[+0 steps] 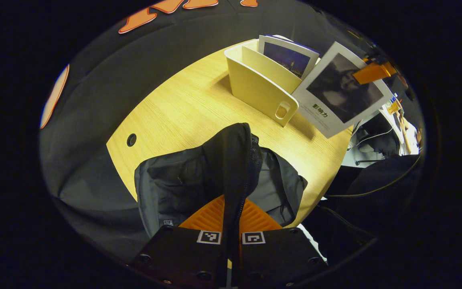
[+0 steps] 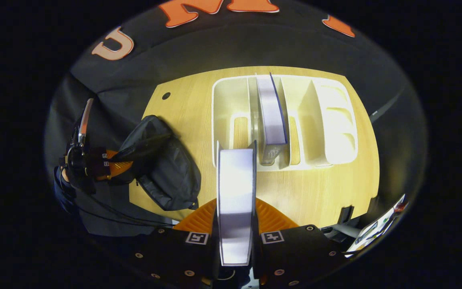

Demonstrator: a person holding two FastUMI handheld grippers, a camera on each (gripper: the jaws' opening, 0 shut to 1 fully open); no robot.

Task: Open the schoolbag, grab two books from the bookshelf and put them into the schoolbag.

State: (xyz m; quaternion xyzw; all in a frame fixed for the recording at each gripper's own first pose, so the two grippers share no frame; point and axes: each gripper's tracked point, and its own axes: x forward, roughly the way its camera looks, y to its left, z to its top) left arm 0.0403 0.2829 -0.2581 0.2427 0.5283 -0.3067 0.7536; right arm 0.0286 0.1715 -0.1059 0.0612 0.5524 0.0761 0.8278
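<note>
The black schoolbag [image 1: 175, 188] lies on the wooden table [image 1: 183, 108], and my left gripper [image 1: 231, 210] is shut on its raised zipper edge [image 1: 235, 160], holding the bag open. In the right gripper view, my right gripper [image 2: 236, 218] is shut on a white-covered book [image 2: 236, 192], held edge-on just in front of the cream bookshelf [image 2: 335, 120]. Another book [image 2: 271, 112] stands in a middle slot of the shelf. The left gripper view shows the held book [image 1: 335, 92] lifted beside the bookshelf [image 1: 255, 86], with the second book [image 1: 287, 56] still inside. The schoolbag [image 2: 163, 168] sits left of the shelf.
A round cable hole [image 1: 131, 139] sits in the table near the far edge. The booth's black cloth hangs behind the table. Cables and a person's dark sleeve [image 2: 70, 188] are at the left gripper [image 2: 108, 164]. Office clutter shows past the table's right edge [image 1: 375, 136].
</note>
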